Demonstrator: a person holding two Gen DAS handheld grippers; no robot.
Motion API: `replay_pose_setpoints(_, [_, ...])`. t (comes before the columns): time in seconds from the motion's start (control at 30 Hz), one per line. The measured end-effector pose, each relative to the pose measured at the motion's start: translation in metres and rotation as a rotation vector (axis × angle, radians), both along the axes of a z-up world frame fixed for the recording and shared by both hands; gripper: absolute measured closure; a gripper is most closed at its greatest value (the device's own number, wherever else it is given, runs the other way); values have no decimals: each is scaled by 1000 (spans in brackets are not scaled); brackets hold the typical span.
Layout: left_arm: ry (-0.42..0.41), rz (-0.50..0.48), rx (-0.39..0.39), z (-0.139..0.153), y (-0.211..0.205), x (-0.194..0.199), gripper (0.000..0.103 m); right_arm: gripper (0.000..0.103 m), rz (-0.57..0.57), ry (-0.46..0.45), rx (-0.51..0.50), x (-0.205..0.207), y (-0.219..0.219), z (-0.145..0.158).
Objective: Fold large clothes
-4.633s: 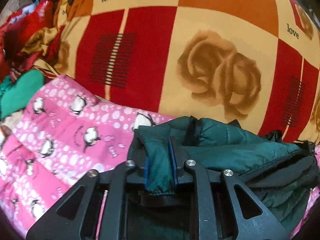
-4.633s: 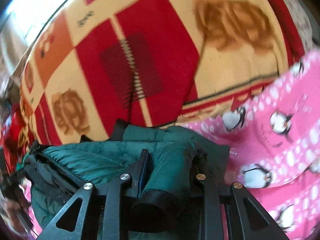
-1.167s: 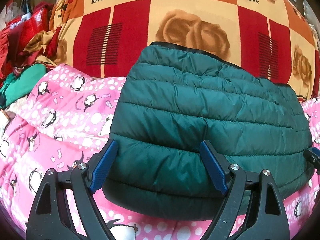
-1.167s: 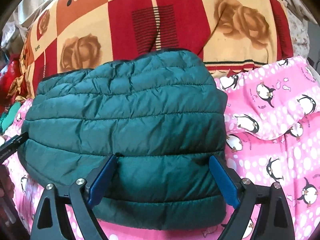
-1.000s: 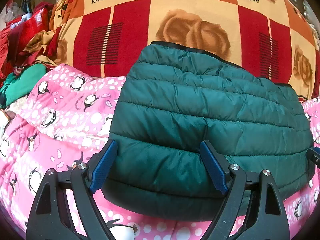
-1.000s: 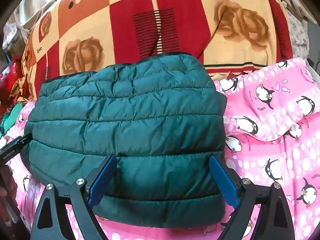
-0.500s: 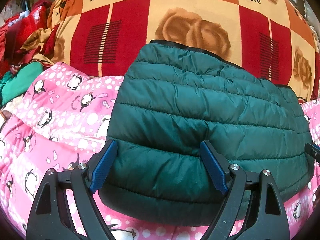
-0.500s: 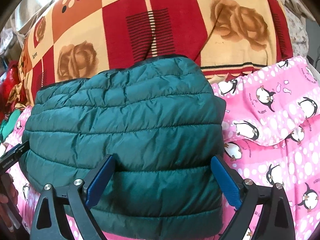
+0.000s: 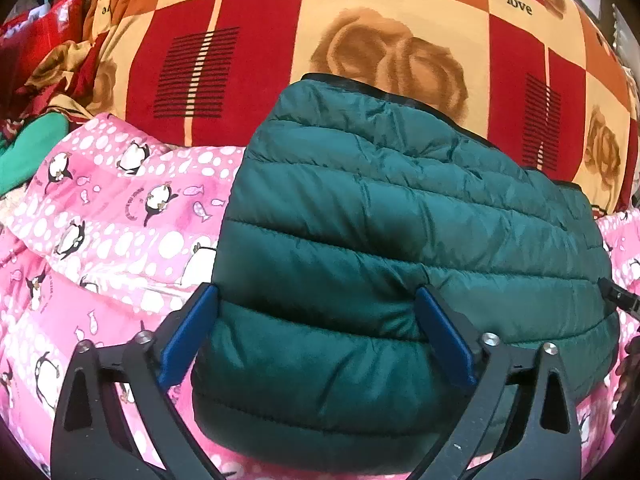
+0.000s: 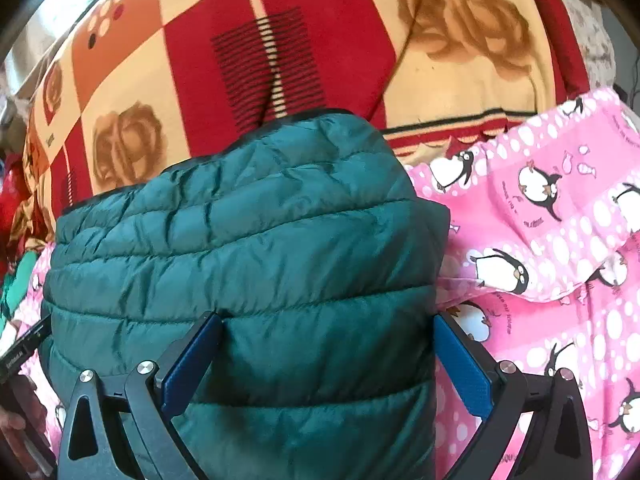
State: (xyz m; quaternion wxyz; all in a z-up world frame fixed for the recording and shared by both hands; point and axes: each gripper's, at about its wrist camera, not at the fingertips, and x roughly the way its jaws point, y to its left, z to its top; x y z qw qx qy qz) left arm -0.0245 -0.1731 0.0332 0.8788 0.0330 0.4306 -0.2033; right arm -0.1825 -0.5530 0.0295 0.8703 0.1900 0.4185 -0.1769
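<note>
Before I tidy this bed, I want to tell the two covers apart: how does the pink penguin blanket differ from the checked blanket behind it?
The pink blanket shows black-and-white penguins, fish and white dots; the checked blanket has red, orange and cream squares with brown roses and the word "love". The pink one lies nearer the cameras, the checked one behind. Both lie under part of the folded green jacket.
</note>
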Motion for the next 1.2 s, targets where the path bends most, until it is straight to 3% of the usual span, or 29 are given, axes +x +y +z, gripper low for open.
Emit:
replay_pose_setpoints(0.4, [68, -29, -66, -10, 0, 25, 0, 0, 41, -9, 168, 20, -25, -22])
replay_pose_setpoints(0.67, [225, -64, -191, -27, 1, 51, 0, 0, 120, -4, 244, 35, -41, -33])
replay_pose_setpoints(1.03, [327, -98, -242, -39, -8, 63, 0, 0, 156, -26, 250, 33, -47, -38])
replay_pose_setpoints(1.1, [328, -105, -232, -38, -8, 62, 0, 7, 168, -41, 237, 29, -41, -35])
replay_pose_setpoints(1.2, [291, -122, -223, -30, -9, 55, 16, 27, 184, -61, 224, 23, -35, -27])
